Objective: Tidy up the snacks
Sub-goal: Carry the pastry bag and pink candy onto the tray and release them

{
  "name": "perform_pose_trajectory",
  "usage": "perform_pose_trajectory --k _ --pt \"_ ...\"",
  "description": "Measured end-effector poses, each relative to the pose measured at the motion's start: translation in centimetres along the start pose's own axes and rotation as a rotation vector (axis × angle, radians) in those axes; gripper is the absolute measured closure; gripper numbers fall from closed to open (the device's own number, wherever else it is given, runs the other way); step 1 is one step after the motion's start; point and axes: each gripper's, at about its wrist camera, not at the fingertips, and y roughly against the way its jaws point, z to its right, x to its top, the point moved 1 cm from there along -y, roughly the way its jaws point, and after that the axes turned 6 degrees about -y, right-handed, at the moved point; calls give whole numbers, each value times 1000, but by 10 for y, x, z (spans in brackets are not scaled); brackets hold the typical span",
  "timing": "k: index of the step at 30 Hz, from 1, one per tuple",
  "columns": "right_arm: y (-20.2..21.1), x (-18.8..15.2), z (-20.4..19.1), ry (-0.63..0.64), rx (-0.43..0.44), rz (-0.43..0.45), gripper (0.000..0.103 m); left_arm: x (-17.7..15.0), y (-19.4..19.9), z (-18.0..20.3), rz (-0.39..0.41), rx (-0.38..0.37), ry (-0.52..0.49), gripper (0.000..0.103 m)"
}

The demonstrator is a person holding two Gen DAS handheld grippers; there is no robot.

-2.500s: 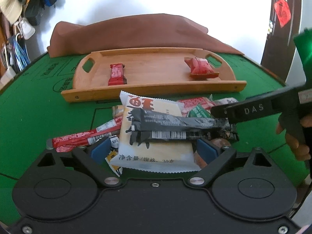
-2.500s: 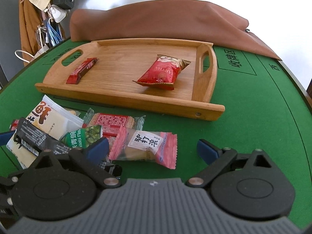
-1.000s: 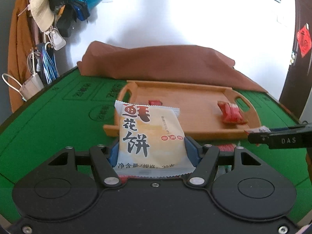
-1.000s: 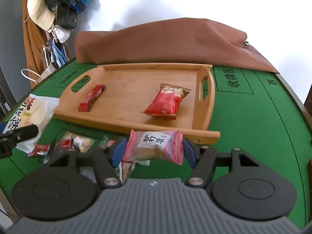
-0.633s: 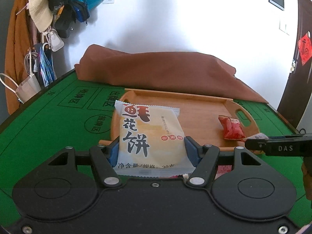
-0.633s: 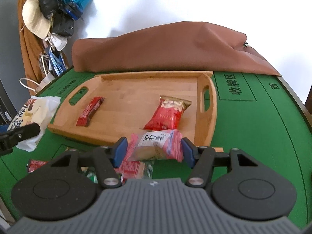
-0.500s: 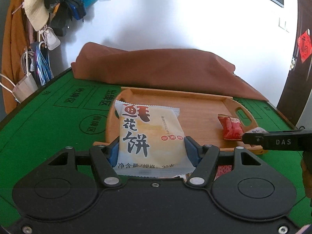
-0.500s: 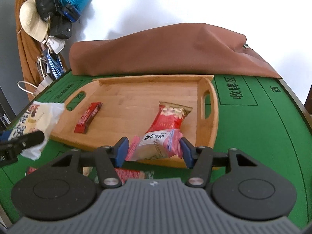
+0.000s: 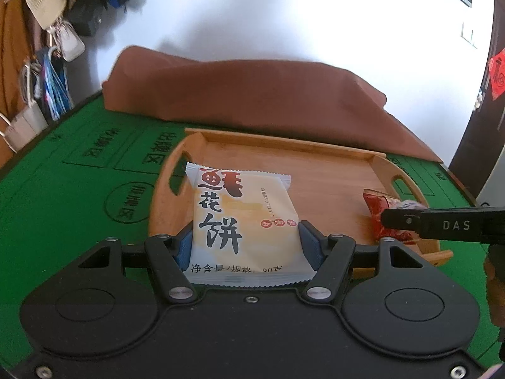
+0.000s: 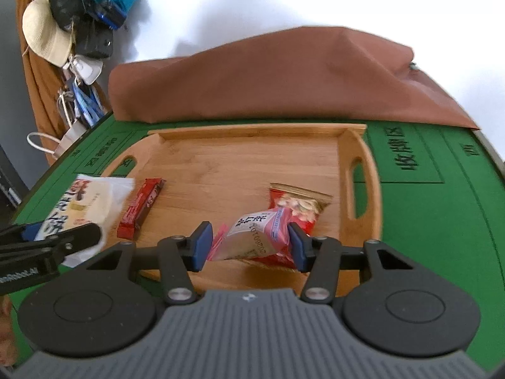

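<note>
Two packets carried to the wooden tray [image 10: 372,170].
2 snacks already lie in it; my left gripper [image 9: 245,240] clamps the cream pastry packet [image 9: 243,221], my right gripper [image 10: 249,246], jaws just closing, pinches the pink packet [image 10: 255,233]; neither is set down yet.

The tabletop [image 9: 63,208] is green with darker printed outlines; the tray [image 10: 240,170] is light wood; a cream packet [image 9: 243,224] bears black-and-red characters; a pink packet [image 10: 255,233] has a white label.
</note>
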Motion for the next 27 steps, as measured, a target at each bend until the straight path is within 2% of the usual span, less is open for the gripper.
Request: perform_pose_trajectory --k 3,8,14,27 --pt "-13 10 -2 -8 7 -29 49 7 -14 -1 -27 -18 12 39" --pt "-26 18 -14 48 10 -45 49 16 -33 2 -59 -41 10 39" --pt "-38 25 -23 82 22 -70 48 14 -51 11 -89 -48 -17 39" --pt "-65 22 -25 57 24 -120 47 8 -63 18 -102 -40 -45 38"
